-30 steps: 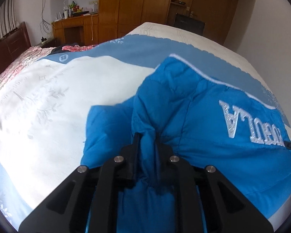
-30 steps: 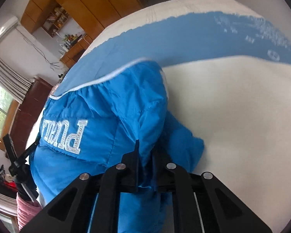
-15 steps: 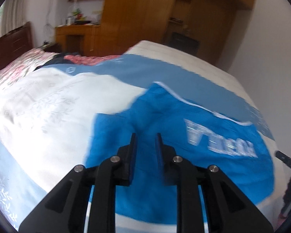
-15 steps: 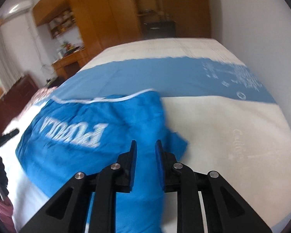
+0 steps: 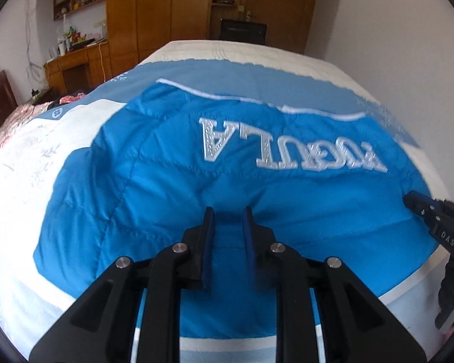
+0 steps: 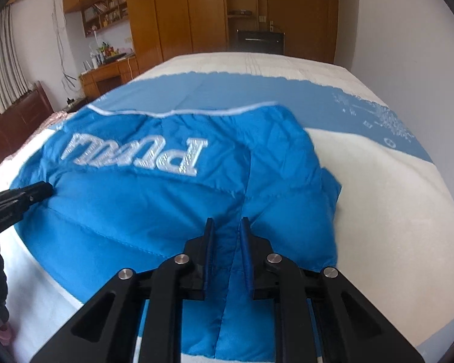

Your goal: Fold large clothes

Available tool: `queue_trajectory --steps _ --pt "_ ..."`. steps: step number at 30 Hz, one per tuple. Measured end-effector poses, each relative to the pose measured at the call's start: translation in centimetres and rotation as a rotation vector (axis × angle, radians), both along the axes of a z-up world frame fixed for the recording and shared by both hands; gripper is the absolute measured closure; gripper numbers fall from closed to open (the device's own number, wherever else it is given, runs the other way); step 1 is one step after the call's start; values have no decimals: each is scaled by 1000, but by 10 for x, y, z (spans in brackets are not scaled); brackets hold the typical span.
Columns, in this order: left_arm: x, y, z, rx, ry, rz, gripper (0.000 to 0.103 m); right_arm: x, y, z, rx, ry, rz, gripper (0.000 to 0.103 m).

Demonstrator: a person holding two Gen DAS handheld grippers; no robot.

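Ahead of both your tongs stretches the bed [image 5: 21, 163], and on it the blue jacket [image 5: 172, 175] lies folded, white lettering [image 5: 287, 148] facing up, right under and in front of your tips. Your left tongs [image 5: 228, 222] sit spread with nothing between them; your right tongs [image 6: 226, 233] likewise, just above the jacket's near edge

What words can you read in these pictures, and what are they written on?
"LA": big white upside-down letters on the blue jacket; the other letters of that word are too blurred to read.
"P": start of the same word in the right wrist view; the rest is smeared.
"DAS": small white letters on the right claw.
Round mark on the bedspread: too small to read.
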State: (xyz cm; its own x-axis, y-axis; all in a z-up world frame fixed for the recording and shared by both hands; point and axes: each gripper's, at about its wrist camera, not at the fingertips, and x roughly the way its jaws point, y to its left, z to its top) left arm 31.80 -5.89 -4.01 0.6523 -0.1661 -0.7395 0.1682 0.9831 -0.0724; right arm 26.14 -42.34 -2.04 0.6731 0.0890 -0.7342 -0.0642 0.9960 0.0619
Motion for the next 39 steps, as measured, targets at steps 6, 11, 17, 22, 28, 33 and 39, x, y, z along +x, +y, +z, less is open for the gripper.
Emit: queue_trajectory --steps 6,11,17,22,28,33,39 --pt "3 -3 -25 28 17 7 84 -5 12 -24 -51 -37 -10 87" --pt "1 -7 -23 59 24 31 84 -3 2 -18 13 -18 -19 88" --pt "-25 -16 15 -15 -36 -2 85 -26 10 19 64 -111 49 88" --pt "-26 -45 6 28 -11 -77 83 -26 29 0 50 -40 89 89" --pt "-18 -41 -23 18 36 -89 83 -22 36 -24 21 -13 85 89" --pt "-17 -41 -26 18 47 -74 84 -21 37 -26 17 -9 84 90" --pt "-27 -10 10 -20 8 -10 64 -27 6 7 159 -12 123 84"
